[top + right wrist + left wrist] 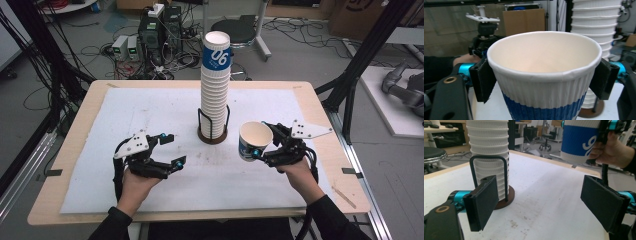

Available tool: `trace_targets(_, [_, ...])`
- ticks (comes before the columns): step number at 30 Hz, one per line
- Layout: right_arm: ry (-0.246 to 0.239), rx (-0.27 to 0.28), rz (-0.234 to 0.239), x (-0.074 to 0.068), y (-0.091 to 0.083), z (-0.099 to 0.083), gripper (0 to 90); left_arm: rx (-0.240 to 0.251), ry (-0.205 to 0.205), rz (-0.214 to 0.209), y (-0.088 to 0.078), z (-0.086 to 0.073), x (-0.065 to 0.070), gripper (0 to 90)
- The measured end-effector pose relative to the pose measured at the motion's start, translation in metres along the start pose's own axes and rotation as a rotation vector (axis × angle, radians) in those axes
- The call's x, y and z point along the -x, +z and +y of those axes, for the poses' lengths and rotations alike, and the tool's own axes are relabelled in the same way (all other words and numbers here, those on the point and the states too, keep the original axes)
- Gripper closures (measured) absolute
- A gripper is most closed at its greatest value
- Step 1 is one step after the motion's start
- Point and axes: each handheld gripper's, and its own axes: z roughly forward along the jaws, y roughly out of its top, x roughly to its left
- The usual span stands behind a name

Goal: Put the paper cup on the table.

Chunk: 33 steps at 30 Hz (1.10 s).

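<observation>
A tall stack of white ribbed paper cups (215,85) with a blue band on the top one stands in a black wire holder (212,131) at the table's middle. My right gripper (257,145) is shut on a single white and blue cup (254,140), held above the table to the right of the stack, its mouth tilted up. In the right gripper view the pads (482,80) press both sides of the cup (544,75). My left gripper (172,150) stands open and empty left of the stack. In the left gripper view the stack (490,157) lies just beyond my left pad (482,201), with the held cup (579,141) at upper right.
A white mat (150,110) covers the wooden table (75,145). Black frame posts (365,55) rise at both sides. Computers, cables and a stool (232,27) sit on the floor beyond the far edge.
</observation>
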Motion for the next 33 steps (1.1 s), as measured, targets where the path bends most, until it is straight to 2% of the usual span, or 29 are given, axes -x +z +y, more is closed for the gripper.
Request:
trace_targets(8, [-0.007, 0.008, -0.066, 0.012, -0.008, -0.001, 20.4, -0.008, -0.001, 0.013, 0.000, -0.002, -0.002, 14.8])
trace_targets(18, [-0.004, 0.027, -0.188, 0.034, -0.024, -0.005, 20.5, -0.013, -0.003, 0.006, 0.000, -0.003, -0.002, 15.0])
trace_targets(22, [0.004, 0.015, -0.243, 0.044, -0.030, -0.010, 20.4, -0.017, -0.004, 0.005, 0.000, -0.003, -0.002, 15.0])
trace_targets(27, [0.043, 0.032, -0.301, 0.058, -0.038, -0.017, 20.4, -0.024, -0.002, 0.003, 0.001, -0.002, -0.003, 15.2])
trace_targets(29, [0.069, 0.032, -0.329, 0.065, -0.041, -0.019, 20.5, -0.022, -0.003, 0.001, 0.002, -0.003, -0.003, 15.2])
trace_targets(33, [0.093, 0.025, -0.379, 0.075, -0.042, -0.023, 20.4, -0.023, -0.008, -0.005, 0.003, -0.003, -0.003, 15.2])
